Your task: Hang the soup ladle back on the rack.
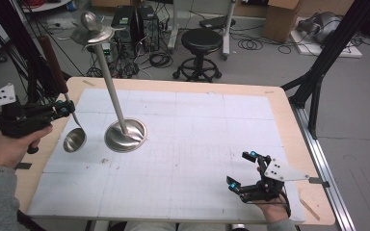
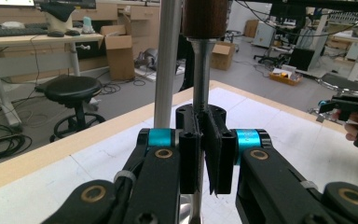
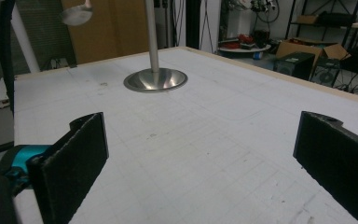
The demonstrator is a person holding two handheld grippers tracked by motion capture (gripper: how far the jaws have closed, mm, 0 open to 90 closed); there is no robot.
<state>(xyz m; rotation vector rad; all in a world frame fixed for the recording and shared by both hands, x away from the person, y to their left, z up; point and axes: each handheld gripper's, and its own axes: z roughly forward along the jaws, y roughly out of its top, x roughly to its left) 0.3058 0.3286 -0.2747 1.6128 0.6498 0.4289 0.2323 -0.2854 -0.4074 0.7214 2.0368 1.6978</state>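
A steel ladle hangs over the left side of the mat, its bowl low and its brown wooden handle pointing up and back. My left gripper is shut on the ladle's thin metal shaft, just below the wooden handle. Beside it stands a steel rack with a round base, a tall pole and a hooked disc on top. My right gripper rests near the front right, open and holding nothing. The rack base and ladle bowl lie ahead of it.
A white gridded mat covers most of the wooden table. Behind the table are a black stool, floor cables and boxes. A black frame leg stands off the right edge.
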